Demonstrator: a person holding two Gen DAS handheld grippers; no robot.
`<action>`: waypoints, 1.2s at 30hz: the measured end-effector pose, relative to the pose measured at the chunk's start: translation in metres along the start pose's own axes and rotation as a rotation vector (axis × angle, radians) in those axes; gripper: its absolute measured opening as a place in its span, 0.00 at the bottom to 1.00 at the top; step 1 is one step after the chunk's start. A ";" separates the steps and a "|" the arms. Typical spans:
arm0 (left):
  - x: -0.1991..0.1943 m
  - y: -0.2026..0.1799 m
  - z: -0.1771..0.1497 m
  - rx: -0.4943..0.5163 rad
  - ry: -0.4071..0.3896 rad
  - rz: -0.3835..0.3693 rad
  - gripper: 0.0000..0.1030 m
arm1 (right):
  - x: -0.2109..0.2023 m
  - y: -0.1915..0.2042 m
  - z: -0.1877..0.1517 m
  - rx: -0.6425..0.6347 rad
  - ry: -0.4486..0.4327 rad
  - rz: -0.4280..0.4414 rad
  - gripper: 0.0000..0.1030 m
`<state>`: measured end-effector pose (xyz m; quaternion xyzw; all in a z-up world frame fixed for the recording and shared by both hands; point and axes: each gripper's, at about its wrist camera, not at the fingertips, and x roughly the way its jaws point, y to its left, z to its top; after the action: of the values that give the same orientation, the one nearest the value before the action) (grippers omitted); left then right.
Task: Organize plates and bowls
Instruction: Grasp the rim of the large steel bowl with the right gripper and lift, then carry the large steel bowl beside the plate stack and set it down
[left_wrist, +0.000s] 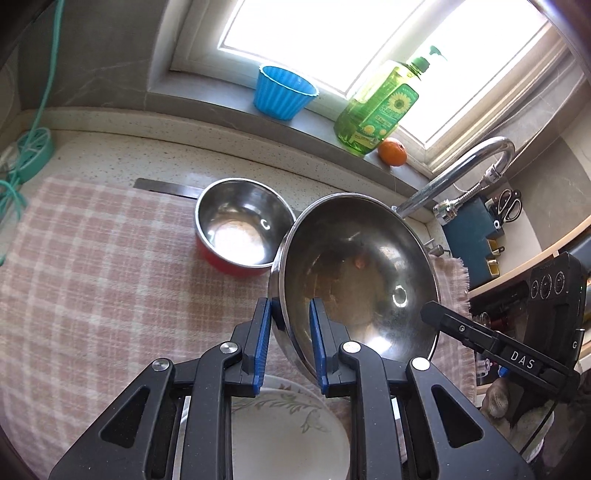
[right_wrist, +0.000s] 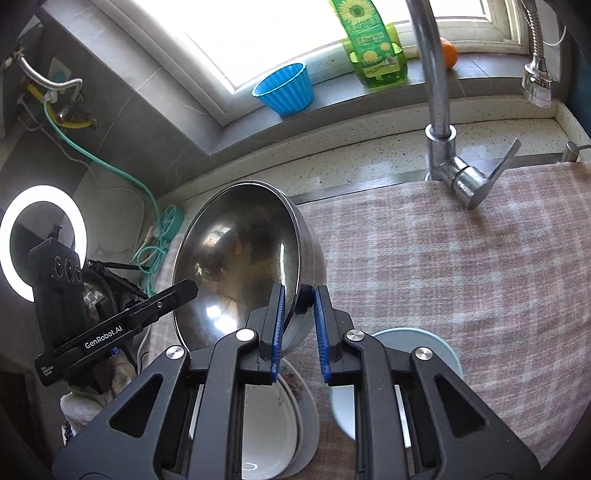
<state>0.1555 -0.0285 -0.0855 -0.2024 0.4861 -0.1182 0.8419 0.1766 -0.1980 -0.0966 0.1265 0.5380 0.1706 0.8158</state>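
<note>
A large steel bowl (left_wrist: 362, 273) hangs tilted above the pink checked cloth (left_wrist: 92, 258), held at two opposite sides of its rim. My left gripper (left_wrist: 290, 302) is shut on its left rim, blue pads inside and outside the wall. My right gripper (right_wrist: 298, 290) is shut on the opposite rim of the same bowl (right_wrist: 236, 266). A smaller red bowl with a steel inside (left_wrist: 240, 225) stands on the cloth behind. Below the grippers lie a white floral plate (left_wrist: 288, 432), stacked white plates (right_wrist: 266, 424) and a pale blue dish (right_wrist: 443, 350).
On the window sill stand a blue ribbed cup (left_wrist: 284, 92), a green soap bottle (left_wrist: 376, 107) and an orange (left_wrist: 392, 152). A chrome tap (right_wrist: 439, 122) rises at the back of the cloth. A ring light (right_wrist: 42, 242) and teal cable (right_wrist: 110, 166) are at the left.
</note>
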 end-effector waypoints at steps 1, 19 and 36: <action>-0.006 0.005 -0.002 -0.007 -0.010 0.005 0.18 | 0.002 0.006 -0.002 -0.010 0.006 0.008 0.16; -0.091 0.110 -0.064 -0.200 -0.099 0.112 0.18 | 0.065 0.123 -0.053 -0.210 0.173 0.114 0.16; -0.113 0.176 -0.125 -0.346 -0.079 0.189 0.18 | 0.121 0.173 -0.103 -0.312 0.323 0.133 0.16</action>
<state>-0.0087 0.1452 -0.1341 -0.3020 0.4827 0.0545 0.8203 0.1011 0.0115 -0.1699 0.0052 0.6190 0.3229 0.7159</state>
